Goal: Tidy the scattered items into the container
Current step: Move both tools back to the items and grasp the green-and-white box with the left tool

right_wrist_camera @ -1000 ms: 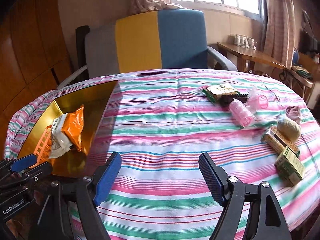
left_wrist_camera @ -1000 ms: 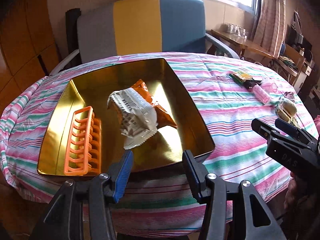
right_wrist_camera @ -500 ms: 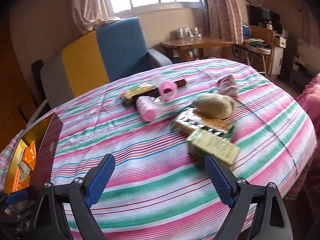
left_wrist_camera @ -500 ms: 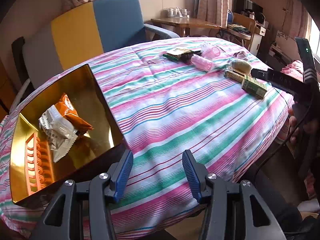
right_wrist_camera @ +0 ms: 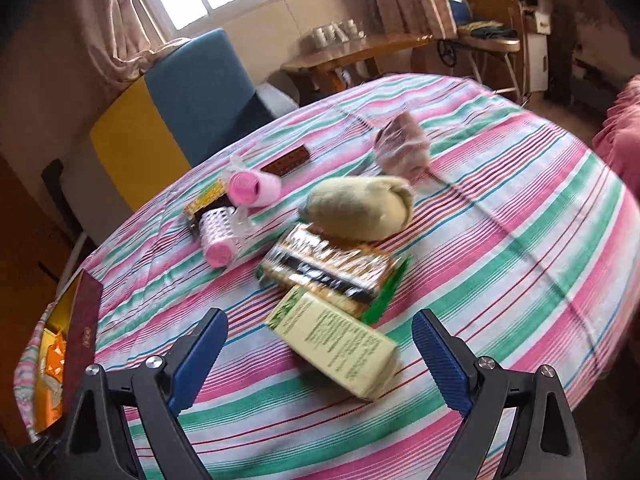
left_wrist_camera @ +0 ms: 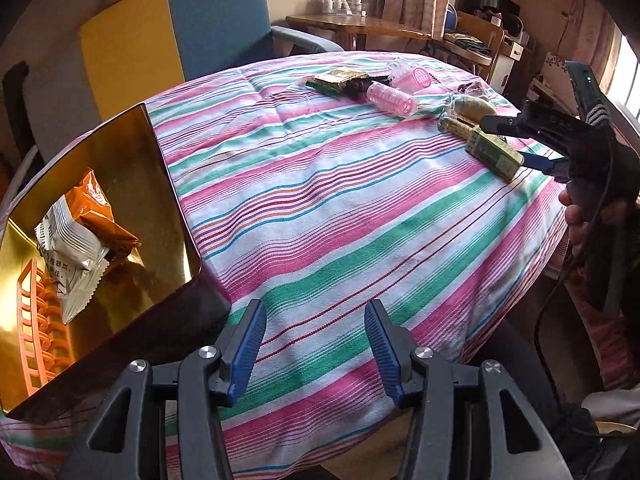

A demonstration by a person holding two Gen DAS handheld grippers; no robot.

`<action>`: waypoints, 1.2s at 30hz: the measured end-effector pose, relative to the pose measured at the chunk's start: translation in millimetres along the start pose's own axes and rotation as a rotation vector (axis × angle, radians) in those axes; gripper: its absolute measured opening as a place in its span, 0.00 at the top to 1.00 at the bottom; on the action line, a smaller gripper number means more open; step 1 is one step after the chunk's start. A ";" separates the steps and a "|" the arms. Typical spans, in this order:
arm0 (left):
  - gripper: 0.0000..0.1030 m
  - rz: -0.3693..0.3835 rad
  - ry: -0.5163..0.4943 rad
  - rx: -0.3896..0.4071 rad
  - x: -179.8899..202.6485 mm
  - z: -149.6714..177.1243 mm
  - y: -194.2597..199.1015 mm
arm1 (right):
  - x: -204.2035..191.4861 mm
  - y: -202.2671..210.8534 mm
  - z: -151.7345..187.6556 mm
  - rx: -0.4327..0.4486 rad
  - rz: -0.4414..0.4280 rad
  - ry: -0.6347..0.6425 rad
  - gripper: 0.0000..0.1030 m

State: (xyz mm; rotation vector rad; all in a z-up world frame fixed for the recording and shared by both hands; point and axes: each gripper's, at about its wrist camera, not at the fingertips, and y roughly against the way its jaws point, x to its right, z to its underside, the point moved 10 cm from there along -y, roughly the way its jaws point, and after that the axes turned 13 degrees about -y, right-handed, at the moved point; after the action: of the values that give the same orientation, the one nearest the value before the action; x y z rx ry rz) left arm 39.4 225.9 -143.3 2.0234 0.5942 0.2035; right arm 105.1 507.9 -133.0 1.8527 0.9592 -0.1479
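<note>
The gold tin container (left_wrist_camera: 120,168) stands at the table's left and holds an orange snack pack (left_wrist_camera: 100,208), a white pack (left_wrist_camera: 68,248) and an orange plastic rack (left_wrist_camera: 36,328). My left gripper (left_wrist_camera: 314,308) hangs open and empty over the striped cloth beside the tin's near corner. My right gripper (right_wrist_camera: 318,322) is opening over the pile at the right, with a pale green box (right_wrist_camera: 340,344) lying between its fingers, untouched. Behind the box are a gold-black snack pack (right_wrist_camera: 328,268), a beige pouch (right_wrist_camera: 360,208), two pink rollers (right_wrist_camera: 218,236) and a dark bar (right_wrist_camera: 288,162).
A clear bag (right_wrist_camera: 404,144) lies farther back on the round table. A blue, yellow and grey armchair (left_wrist_camera: 172,40) stands behind the table, and a wooden side table (right_wrist_camera: 360,52) by the window. A person's hand (left_wrist_camera: 576,216) holds the right gripper at the table's right edge.
Both views have swung from the tin toward the pile at the right. The right gripper has reached the pile and its jaws stand wider. The left jaws keep the same gap.
</note>
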 end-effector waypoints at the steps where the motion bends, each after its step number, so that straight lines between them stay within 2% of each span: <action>1: 0.49 0.005 0.005 -0.006 -0.4 1.1 -1.8 | -11.3 -1.9 9.6 -0.035 -0.057 0.001 0.07; 3: 0.49 0.015 0.016 -0.018 -0.9 3.6 -5.1 | -40.9 -0.9 31.2 -0.135 -0.242 -0.025 0.08; 4: 0.49 0.019 0.022 -0.022 -1.4 4.8 -6.3 | -51.8 1.2 38.6 -0.161 -0.293 -0.030 0.09; 6: 0.49 0.026 0.033 -0.027 -2.6 5.9 -8.1 | -62.9 3.9 45.7 -0.164 -0.312 -0.014 0.09; 10: 0.49 0.054 0.043 -0.014 -0.8 -2.4 -9.4 | -57.4 8.4 43.0 -0.138 -0.271 -0.007 0.09; 14: 0.49 0.102 0.006 0.032 14.2 -34.9 -8.9 | -29.5 13.0 23.1 -0.060 -0.172 -0.002 0.08; 17: 0.48 0.142 -0.062 0.090 33.6 -71.8 -7.3 | -3.3 16.8 8.4 -0.009 -0.088 -0.001 0.08; 21: 0.45 0.226 -0.158 0.135 67.3 -116.8 -12.6 | 28.1 23.5 -7.0 0.034 -0.028 -0.045 0.08; 24: 0.45 0.286 -0.235 0.134 94.5 -138.3 -23.4 | 47.0 27.6 -16.8 0.057 -0.012 -0.092 0.08; 28: 0.45 0.293 -0.320 0.098 117.9 -155.0 -48.4 | 62.2 32.6 -22.8 0.067 -0.005 -0.120 0.07; 35: 0.45 0.322 -0.344 0.023 136.8 -171.0 -91.1 | 76.9 29.3 -24.0 0.055 0.001 -0.127 0.07; 36: 0.51 0.314 -0.332 0.009 135.4 -171.0 -96.8 | 77.7 27.6 -24.2 0.054 0.002 -0.126 0.07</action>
State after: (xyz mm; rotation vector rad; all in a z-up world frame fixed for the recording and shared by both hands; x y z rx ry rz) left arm 60.4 463.4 -153.0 2.0924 0.0692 0.0473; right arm 168.9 565.1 -139.4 1.8701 0.8735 -0.2879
